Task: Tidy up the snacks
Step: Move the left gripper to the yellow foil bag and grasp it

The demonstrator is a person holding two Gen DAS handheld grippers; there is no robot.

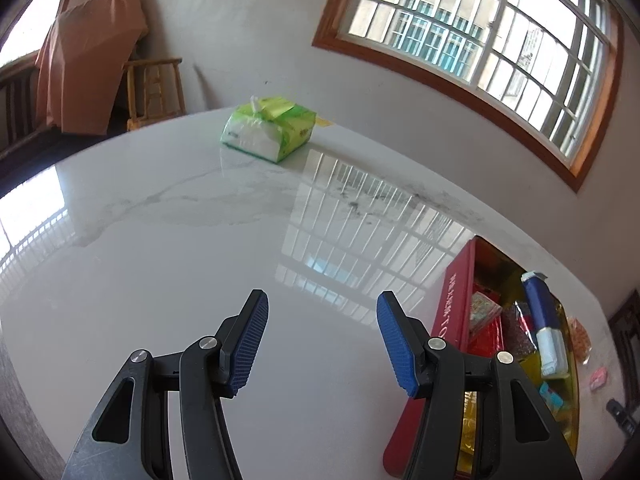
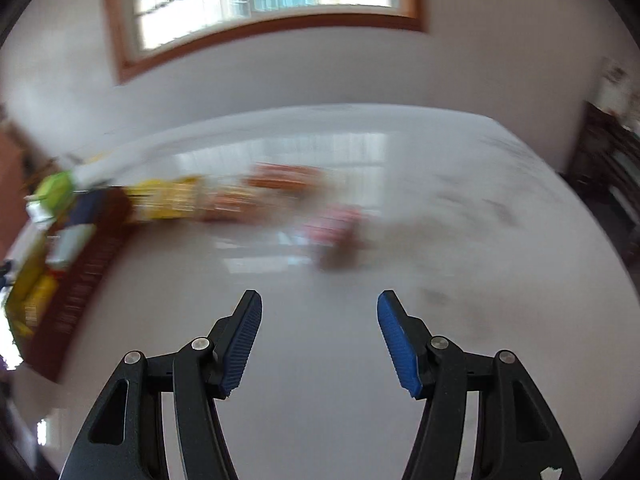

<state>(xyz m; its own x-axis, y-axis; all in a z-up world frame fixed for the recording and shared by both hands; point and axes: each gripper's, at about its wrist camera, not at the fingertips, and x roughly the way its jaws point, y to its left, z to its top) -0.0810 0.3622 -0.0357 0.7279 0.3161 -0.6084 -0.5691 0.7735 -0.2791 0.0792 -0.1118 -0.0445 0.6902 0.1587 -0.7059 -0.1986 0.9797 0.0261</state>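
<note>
The snacks sit mostly in a red box (image 1: 456, 304) at the right edge of the left wrist view, lying open on the white table (image 1: 200, 264). Inside it lie a blue-and-white packet (image 1: 545, 320), set lengthwise along the box, a small pink packet (image 1: 485, 309) near the red wall, a dark speckled packet (image 1: 518, 330) between them, and yellow wrappers (image 1: 534, 368) toward the near end. Just beyond the box's far-right side an orange bag (image 1: 580, 334) and a small pink sweet (image 1: 599, 377) lie loose on the table.

In the right wrist view the same box (image 2: 86, 280) shows at the left, badly smeared by blur; its blue-and-white packet (image 2: 78, 226) can just be made out. To its right, further along the table (image 2: 320, 380), lie loose snacks: a yellow packet (image 2: 172, 198), an orange one (image 2: 282, 178) and a pink one (image 2: 332, 224), all too blurred to say whether they touch.

The left gripper (image 1: 322, 340) hangs over bare table left of the box, jaws parted, nothing between the blue pads (image 1: 250, 344). The right gripper (image 2: 320, 340) is likewise parted and empty, with the pink packet beyond it.

Far across the table a green tissue pack (image 1: 270, 128) lies near the wall, below a barred window (image 1: 480, 40). A chair (image 1: 154, 92) stands at the far left.
</note>
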